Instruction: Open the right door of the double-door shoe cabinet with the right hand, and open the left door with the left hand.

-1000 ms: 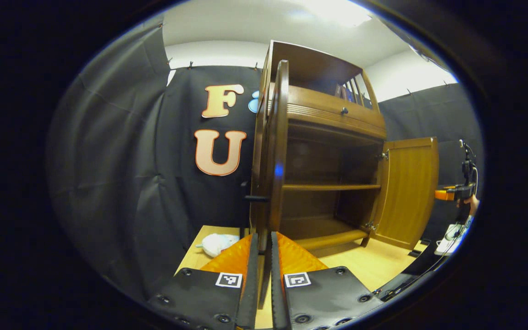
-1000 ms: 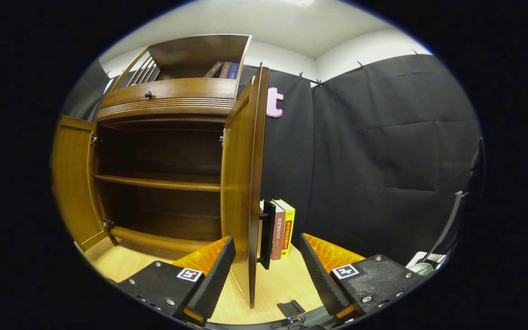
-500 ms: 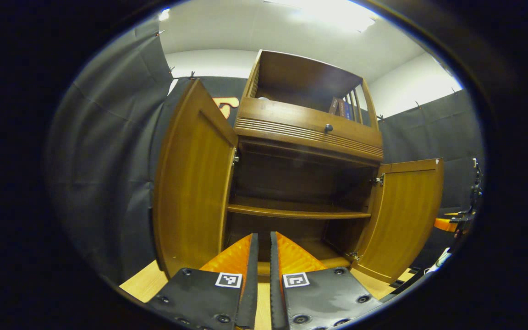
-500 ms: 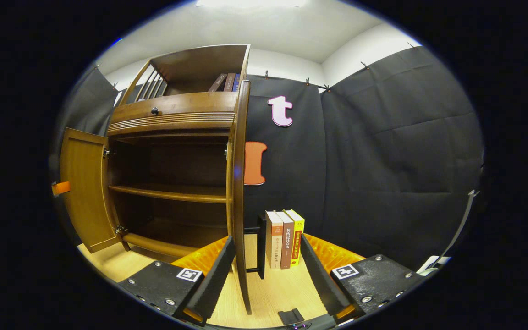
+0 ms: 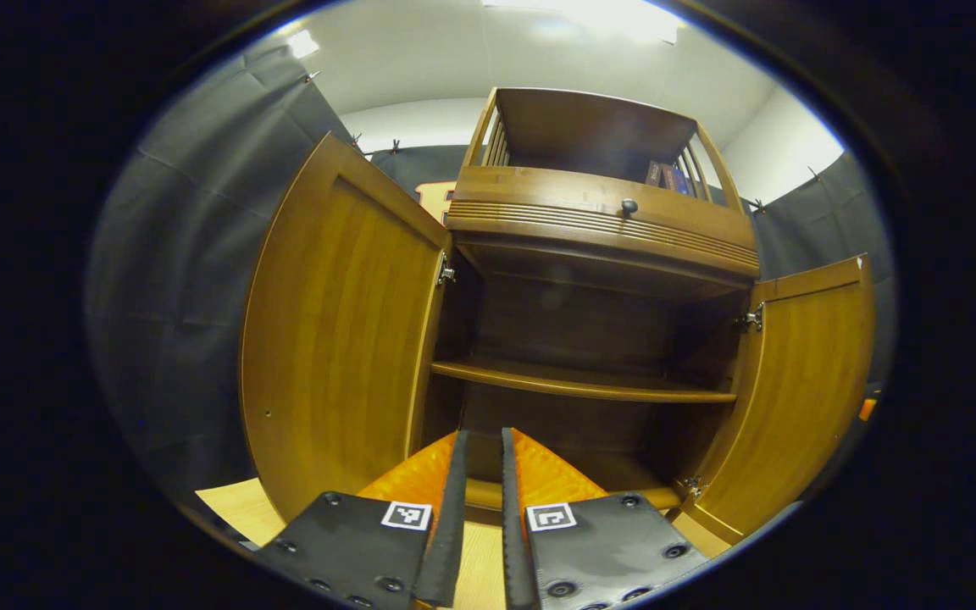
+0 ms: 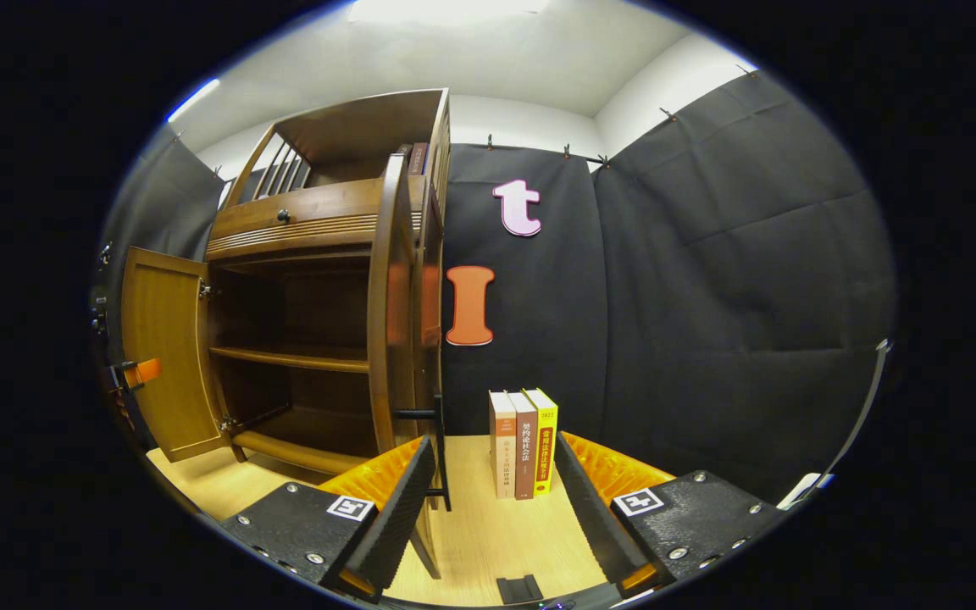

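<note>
Both doors [image 5: 340, 339] swung wider; left hand-held gripper [image 5: 480, 474] seemingly closed empty, right hand-held gripper [image 6: 492, 483] spread, empty.

A ceiling light [image 5: 577, 15] glares white overhead. The cabinet [image 5: 590, 313] interior looks dim, perhaps shadowed. Fisheye distortion bends edges; both views stay sharp

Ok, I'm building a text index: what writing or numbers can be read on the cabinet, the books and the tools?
Three standing books: print down the spines, too small and blurred to read.
Books on the cabinet's top shelf: too small to read.
Left tool and right tool: square code patches, no words.
Cabinet: none.
</note>
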{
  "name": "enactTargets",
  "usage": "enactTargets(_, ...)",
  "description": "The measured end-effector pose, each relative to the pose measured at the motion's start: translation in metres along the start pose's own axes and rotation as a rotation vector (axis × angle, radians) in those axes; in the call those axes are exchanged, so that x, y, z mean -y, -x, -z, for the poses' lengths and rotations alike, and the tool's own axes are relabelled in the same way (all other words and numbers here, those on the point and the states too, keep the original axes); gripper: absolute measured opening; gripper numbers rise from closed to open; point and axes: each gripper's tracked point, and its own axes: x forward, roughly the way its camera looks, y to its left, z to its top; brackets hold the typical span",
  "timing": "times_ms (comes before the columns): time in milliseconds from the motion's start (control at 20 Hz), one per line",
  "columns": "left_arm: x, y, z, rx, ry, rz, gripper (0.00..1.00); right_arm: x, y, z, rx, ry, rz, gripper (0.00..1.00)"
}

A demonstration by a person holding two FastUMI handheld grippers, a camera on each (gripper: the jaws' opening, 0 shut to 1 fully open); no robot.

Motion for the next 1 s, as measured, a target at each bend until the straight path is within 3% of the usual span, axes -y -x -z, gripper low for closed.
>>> enactTargets(50, 0.004, 0.0, 0.005, -0.003, -0.006, -0.006, 0.31, 0.003, 0.0, 0.0, 0.0, 0.007, -0.001, 0.87)
enactTargets(100, 0.007, 0.001, 0.007, -0.007, -0.013, -0.009, 0.42, 0.006, 0.0, 0.0, 0.002, 0.014, -0.001, 0.92)
enactTargets(150, 0.01, -0.001, 0.008, -0.008, -0.019, -0.012, 0.53, 0.007, -0.002, -0.001, 0.005, 0.021, -0.002, 0.87)
enactTargets(400, 0.025, -0.006, 0.009, -0.014, -0.058, -0.004, 0.86, 0.003, -0.015, 0.007, -0.009, -0.003, -0.032, 0.92)
enactTargets(550, 0.028, -0.008, 0.004, -0.004, -0.079, -0.019, 0.94, -0.003, -0.023, 0.011, -0.026, 0.005, -0.053, 0.92)
enactTargets(650, 0.028, -0.01, 0.001, -0.001, -0.073, -0.031, 0.94, -0.007, -0.027, 0.008, -0.021, 0.023, -0.06, 0.87)
enactTargets(850, 0.026, -0.011, 0.0, 0.014, -0.064, -0.036, 0.94, -0.024, -0.033, 0.011, -0.028, 0.043, -0.114, 0.92)
enactTargets(900, 0.025, -0.013, 0.003, 0.008, -0.056, -0.032, 0.94, -0.025, -0.034, 0.011, -0.026, 0.042, -0.11, 0.87)
enactTargets(1000, 0.019, -0.013, 0.007, -0.004, -0.059, -0.038, 0.94, -0.022, -0.032, 0.008, -0.016, 0.038, -0.097, 0.87)
